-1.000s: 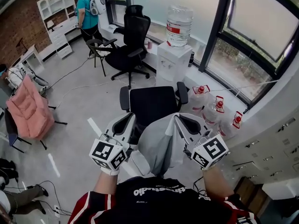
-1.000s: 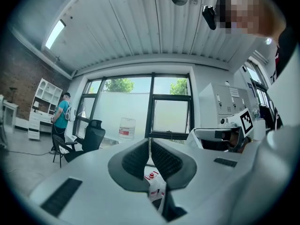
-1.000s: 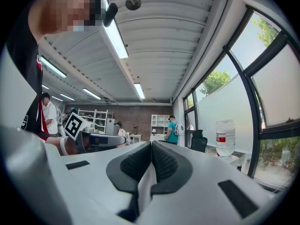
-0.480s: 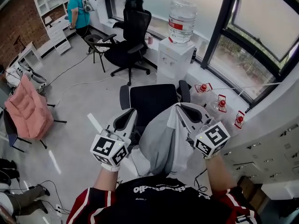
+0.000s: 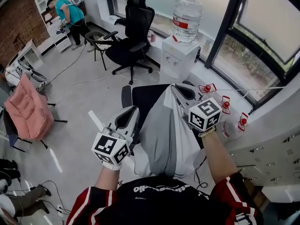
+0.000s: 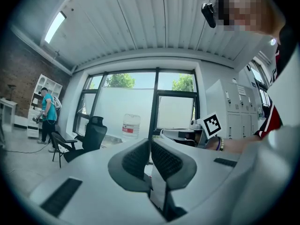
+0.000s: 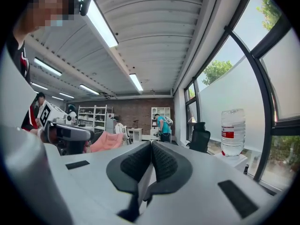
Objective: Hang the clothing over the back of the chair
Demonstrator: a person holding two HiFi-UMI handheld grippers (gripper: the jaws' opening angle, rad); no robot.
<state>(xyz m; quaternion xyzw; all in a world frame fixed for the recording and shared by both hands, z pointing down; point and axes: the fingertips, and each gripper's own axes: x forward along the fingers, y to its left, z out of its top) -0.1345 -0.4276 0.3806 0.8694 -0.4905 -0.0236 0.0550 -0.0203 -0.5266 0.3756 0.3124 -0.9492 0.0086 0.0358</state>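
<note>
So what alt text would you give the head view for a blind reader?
Seen from above, a person holds a grey garment between two handheld tools, the left claw and right claw each pinching it, above a black office chair near a water dispenser.

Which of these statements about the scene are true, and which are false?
1. Both the left tool and the right tool are shut on the grey garment. True.
2. A water bottle stands on the white dispenser. True.
3. The cloth on the chair at the far left is blue. False: it is pink.
4. The person in teal sits on the far black chair. False: the person stands by the white shelves.
</note>
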